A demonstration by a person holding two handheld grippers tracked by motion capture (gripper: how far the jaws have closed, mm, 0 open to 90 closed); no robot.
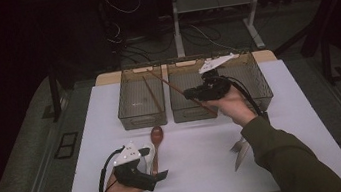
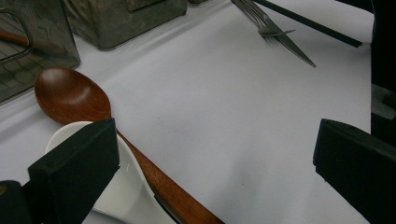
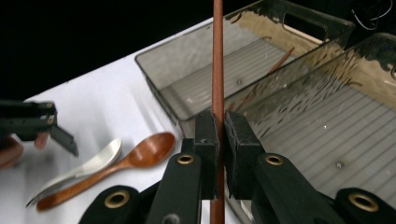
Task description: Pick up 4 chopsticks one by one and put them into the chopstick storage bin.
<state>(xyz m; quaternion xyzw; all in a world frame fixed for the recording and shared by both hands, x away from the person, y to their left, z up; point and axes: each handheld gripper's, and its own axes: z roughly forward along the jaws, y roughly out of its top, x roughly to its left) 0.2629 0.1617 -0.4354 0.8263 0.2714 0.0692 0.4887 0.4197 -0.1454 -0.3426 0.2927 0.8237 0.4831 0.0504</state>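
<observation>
While clamped in the right gripper, the held thing is listed first, then what lies farther out.

Held thing: long thin reddish-brown wooden chopstick (image 3: 217,60), pinched between the two black pads; in the high view it slants from upper left to lower right across the right-hand bin, lifted above its floor.

Right gripper (image 1: 189,94): jaws nearly closed, pressed on the chopstick from both sides; the hand holds it over the front wall of the right-hand bin.

Right-hand bin: clear smoky plastic rectangular bin (image 1: 263,88) with a ribbed floor, standing at the far side of the mat.

Left-hand bin: second clear smoky plastic bin (image 1: 131,117), just beside the first; another thin wooden chopstick (image 1: 152,94) lies slanted inside it.

Left gripper (image 1: 165,174): jaws wide apart, nothing between them; it rests low at the near left of the mat, its tips just beside the spoon handles.

Wooden spoon: reddish-brown wooden spoon (image 2: 74,95), bowl toward the bins, handle running back toward the left gripper.

White spoon: white ceramic soup spoon (image 2: 126,186), lying alongside the wooden spoon and touching it, partly behind the left jaw.

Metal cutlery: silver fork and serrated knife (image 2: 280,35), lying together at the near right of the mat, well apart from the spoons.

Surface: white mat (image 1: 197,158) covering the tabletop.
</observation>
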